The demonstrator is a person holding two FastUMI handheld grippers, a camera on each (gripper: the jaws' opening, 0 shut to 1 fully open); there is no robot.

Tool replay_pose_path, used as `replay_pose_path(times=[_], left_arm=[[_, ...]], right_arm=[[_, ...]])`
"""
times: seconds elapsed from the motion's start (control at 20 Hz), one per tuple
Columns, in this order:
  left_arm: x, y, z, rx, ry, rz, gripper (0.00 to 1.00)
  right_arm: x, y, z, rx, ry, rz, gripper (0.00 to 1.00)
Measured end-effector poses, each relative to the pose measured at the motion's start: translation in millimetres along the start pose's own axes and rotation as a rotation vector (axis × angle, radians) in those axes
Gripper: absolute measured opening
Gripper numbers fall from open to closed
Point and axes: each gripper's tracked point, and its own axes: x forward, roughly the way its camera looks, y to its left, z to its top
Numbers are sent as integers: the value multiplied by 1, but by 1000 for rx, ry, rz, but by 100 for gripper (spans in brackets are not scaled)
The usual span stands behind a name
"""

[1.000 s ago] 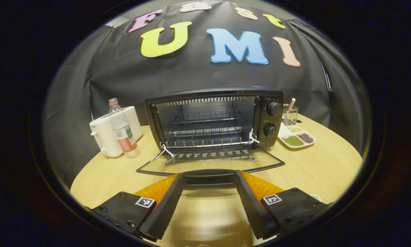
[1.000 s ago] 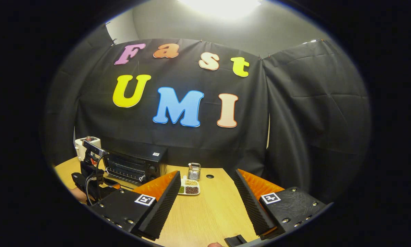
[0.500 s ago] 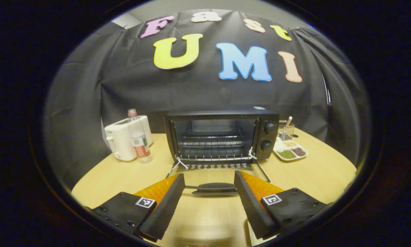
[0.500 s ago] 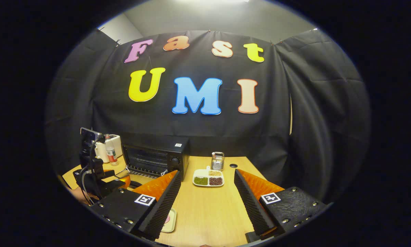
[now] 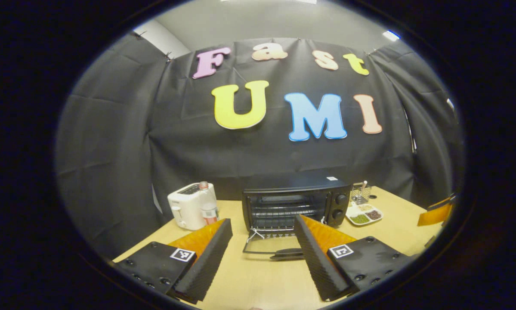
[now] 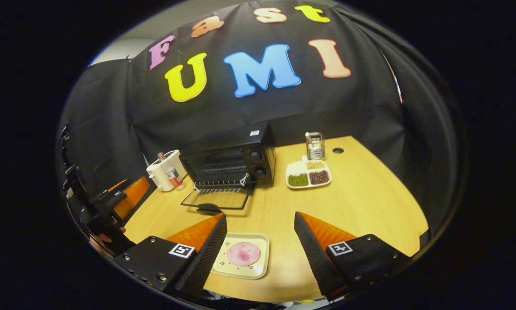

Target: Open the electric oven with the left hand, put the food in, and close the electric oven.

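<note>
Now | left tongs [image 5: 262,258] agape, level | right tongs [image 6: 260,252] agape over plate [image 6: 240,258]

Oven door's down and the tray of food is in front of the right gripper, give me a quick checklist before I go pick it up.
1. Oven door fully open, lying flat on the table: ok.
2. Oven rack free to take the food: ok, bare wires show in the left gripper view.
3. Right gripper open wide enough for the tray: ok, its fingers straddle the tray.
4. Left gripper out of the way: ok, open and back from the door.
5. Path from tray to oven free: ok, bare table between them.
6. Pink food sitting securely on the tray: cannot tell.
</note>
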Motion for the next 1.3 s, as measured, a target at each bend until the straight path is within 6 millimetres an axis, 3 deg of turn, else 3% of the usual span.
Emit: replay_pose_path(times=[0.05,0.1,0.35,0.4,0.45,0.5,0.55,0.6,0.8,1.2,1.25,1.3], left_arm=[[-8,6,5,4,-8,10,91],[-16,11,8,10,-15,22,97],[-41,30,15,7,-31,86,97],[-44,33,14,5,-32,96,100],[-48,36,15,6,-31,107,100],[-52,39,15,5,-32,116,99],[-55,41,17,5,-34,124,97],[-57,43,17,6,-36,133,100],[-62,52,17,18,-31,161,100],[-69,71,3,15,6,216,100],[-70,72,3,15,9,220,100],[-70,74,2,17,13,222,100]], right_arm=[[5,-1,-9,26,41,14,98],[9,0,-17,48,88,36,98],[26,6,-56,120,308,151,98],[28,3,-62,121,342,158,89],[31,1,-68,126,372,163,97],[35,-1,-73,137,407,168,97],[37,1,-78,157,437,183,89],[40,3,-82,180,466,198,97],[56,-1,-94,255,556,221,94],[67,-6,-127,299,715,230,94],[70,-6,-126,318,711,235,88],[73,-5,-129,332,716,233,69]])
